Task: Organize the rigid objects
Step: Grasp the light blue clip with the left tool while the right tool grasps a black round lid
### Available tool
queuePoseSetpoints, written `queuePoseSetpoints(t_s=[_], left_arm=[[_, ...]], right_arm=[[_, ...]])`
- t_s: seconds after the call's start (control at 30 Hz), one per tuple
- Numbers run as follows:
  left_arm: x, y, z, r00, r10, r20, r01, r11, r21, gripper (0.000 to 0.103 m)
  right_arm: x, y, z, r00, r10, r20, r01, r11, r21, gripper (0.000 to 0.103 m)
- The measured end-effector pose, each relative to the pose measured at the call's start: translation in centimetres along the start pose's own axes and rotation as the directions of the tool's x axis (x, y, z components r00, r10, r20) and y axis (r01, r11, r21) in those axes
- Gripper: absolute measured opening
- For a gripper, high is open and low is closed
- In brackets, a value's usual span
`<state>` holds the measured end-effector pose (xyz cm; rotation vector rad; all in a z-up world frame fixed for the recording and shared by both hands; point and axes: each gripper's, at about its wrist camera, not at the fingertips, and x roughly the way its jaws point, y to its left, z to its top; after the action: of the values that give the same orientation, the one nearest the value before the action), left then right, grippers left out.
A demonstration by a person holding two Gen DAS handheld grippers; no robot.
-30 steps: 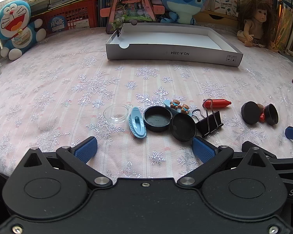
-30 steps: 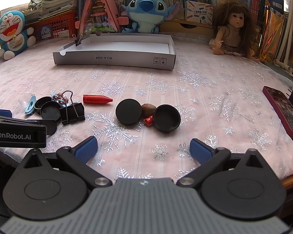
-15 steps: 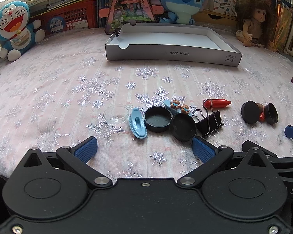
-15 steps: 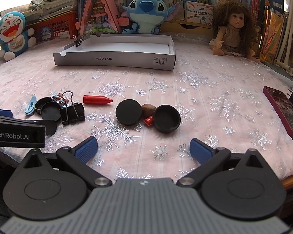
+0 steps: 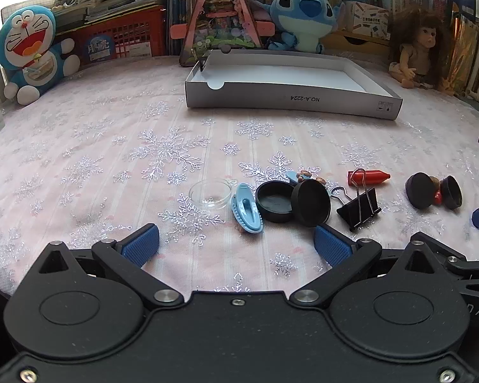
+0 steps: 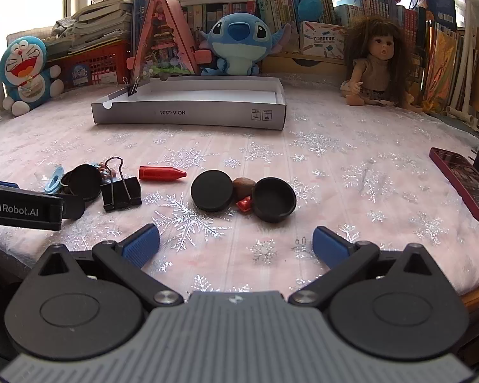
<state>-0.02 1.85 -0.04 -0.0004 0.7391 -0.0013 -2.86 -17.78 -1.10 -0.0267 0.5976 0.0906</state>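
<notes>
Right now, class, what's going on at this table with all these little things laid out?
A person holds two sets of tongs, left and right, both open and empty, low over a pink snowflake tablecloth. Nothing is gripped. Small items lie loose: a black binder clip, a red crayon-shaped piece, round black lids, a blue plastic clip and a clear plastic cup. The white cardboard tray behind holds none of them.
</notes>
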Motion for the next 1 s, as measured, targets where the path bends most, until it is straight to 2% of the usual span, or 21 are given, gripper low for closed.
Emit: queuePoseSetpoints(t_s=[0.07, 0.17, 0.3, 0.37, 0.4, 0.53, 0.6, 0.7, 0.8, 1.0], left_arm=[[-0.3, 0.3, 0.0, 1.000, -0.010, 0.006, 0.010, 1.000, -0.012, 0.098], [-0.9, 0.9, 0.1, 1.000, -0.016, 0.024, 0.017, 0.999, -0.030, 0.079], [-1.7, 1.3, 0.2, 0.999, -0.026, 0.037, 0.027, 0.999, -0.025, 0.042], [-2.2, 1.3, 0.2, 0.998, -0.048, 0.045, 0.048, 0.999, -0.012, 0.033], [-2.4, 1.2, 0.2, 0.997, -0.063, 0.048, 0.063, 0.998, -0.003, 0.025], [-2.5, 0.8, 0.1, 0.996, -0.073, 0.050, 0.072, 0.997, 0.013, 0.018], [-2.2, 0.7, 0.1, 0.997, -0.065, 0.046, 0.064, 0.998, 0.015, 0.017], [-1.7, 0.4, 0.2, 0.997, -0.047, 0.053, 0.046, 0.999, 0.028, 0.018], [-1.1, 0.0, 0.4, 0.998, -0.018, 0.062, 0.015, 0.999, 0.046, 0.018], [-0.2, -0.2, 0.9, 0.997, -0.021, 0.071, 0.018, 0.999, 0.035, 0.018]], right_arm=[[-0.1, -0.2, 0.1, 1.000, -0.003, 0.001, 0.003, 1.000, 0.003, 0.103], [-0.6, -0.6, 0.4, 0.999, -0.020, 0.042, 0.021, 1.000, -0.003, 0.103], [-1.4, -1.2, 1.0, 0.993, -0.037, 0.109, 0.041, 0.999, -0.029, 0.100], [-1.5, -1.6, 1.4, 0.992, -0.046, 0.114, 0.050, 0.998, -0.030, 0.095], [-1.4, -1.8, 1.4, 0.992, -0.051, 0.113, 0.054, 0.998, -0.028, 0.089], [-1.2, -2.2, 1.4, 0.993, -0.070, 0.099, 0.072, 0.997, -0.013, 0.074], [-0.9, -2.4, 1.4, 0.994, -0.071, 0.085, 0.072, 0.997, -0.014, 0.064], [-0.7, -2.4, 1.3, 0.994, -0.071, 0.078, 0.073, 0.997, -0.021, 0.056], [-0.6, -2.4, 1.3, 0.995, -0.070, 0.074, 0.072, 0.997, -0.029, 0.052], [-0.2, -2.2, 1.5, 0.997, -0.040, 0.071, 0.043, 0.998, -0.046, 0.051]])
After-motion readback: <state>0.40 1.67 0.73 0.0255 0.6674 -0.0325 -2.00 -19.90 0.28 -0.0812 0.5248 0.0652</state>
